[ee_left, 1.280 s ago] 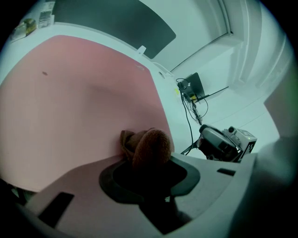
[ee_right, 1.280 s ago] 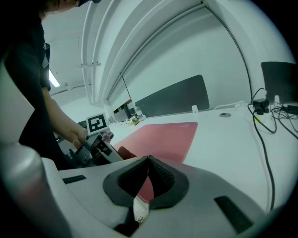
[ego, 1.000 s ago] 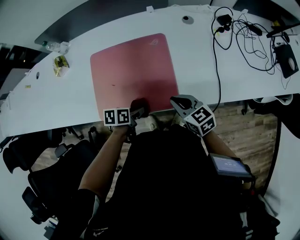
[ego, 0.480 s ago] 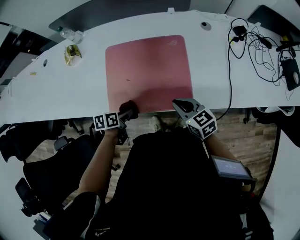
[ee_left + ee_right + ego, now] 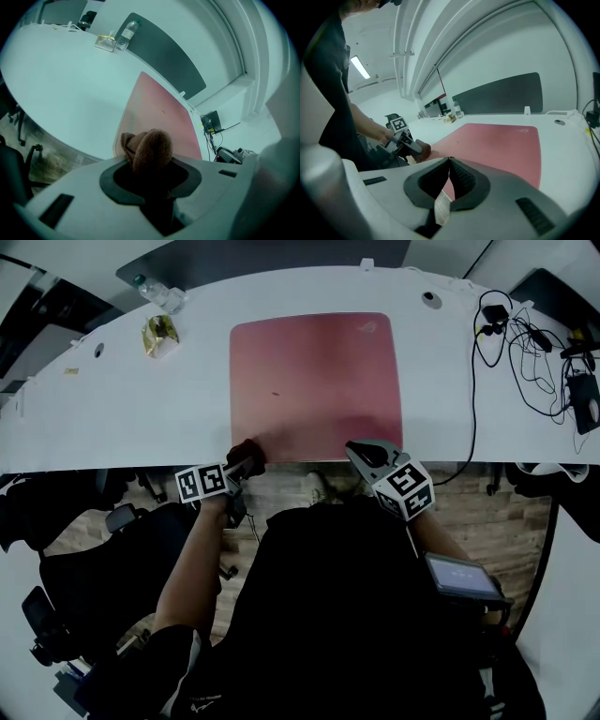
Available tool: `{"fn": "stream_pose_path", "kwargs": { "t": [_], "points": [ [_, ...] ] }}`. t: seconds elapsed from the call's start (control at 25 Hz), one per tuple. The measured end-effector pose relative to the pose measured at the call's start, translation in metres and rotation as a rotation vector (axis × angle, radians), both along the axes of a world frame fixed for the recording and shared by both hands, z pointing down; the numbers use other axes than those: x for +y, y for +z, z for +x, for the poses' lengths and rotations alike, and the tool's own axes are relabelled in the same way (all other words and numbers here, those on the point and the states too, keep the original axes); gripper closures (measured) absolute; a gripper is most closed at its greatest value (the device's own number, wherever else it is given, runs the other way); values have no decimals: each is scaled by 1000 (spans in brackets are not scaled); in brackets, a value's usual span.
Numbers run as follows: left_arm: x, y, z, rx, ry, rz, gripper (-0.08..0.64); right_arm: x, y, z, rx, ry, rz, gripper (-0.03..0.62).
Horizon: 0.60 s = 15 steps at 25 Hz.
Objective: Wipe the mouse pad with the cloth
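A white curved tabletop [image 5: 112, 418] is carrying the pink mouse pad [image 5: 314, 381], which is lying flat close to the person's edge, well apart from the cables [image 5: 511, 343] on the right. The left gripper [image 5: 242, 468] is clenching a bunched brown cloth [image 5: 151, 149] in its jaws at the pad's near left corner, probably a starting point for a wiping stroke. The right gripper [image 5: 367, 452] is hovering by the pad's near edge, jaws pressed together on nothing, likely just keeping clear.

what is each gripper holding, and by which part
Left gripper grips the brown cloth by a bunched wad, folds bulging past the jaws. Right gripper: shut, empty.
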<state>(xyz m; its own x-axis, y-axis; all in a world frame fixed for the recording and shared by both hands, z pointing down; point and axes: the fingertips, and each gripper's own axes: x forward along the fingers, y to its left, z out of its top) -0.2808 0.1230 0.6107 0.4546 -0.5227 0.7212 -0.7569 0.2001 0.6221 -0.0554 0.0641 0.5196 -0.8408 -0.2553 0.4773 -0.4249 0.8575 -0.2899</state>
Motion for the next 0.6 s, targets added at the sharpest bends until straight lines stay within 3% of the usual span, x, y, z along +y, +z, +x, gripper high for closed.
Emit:
{"fn": "stream_pose_path", "kwargs": {
  "t": [0.2,0.36,0.6],
  "points": [
    [9,-1,-27,-18,-54,11,440,3,-2,-17,-5,-7,15,566],
    [20,-4,-60,-83,-112,30,440,10,-3,-32,-6,-18,21,566],
    [12,-28,-80,-209,-102,174,440,8,-5,-43,-13,-21,24,566]
  ]
}}
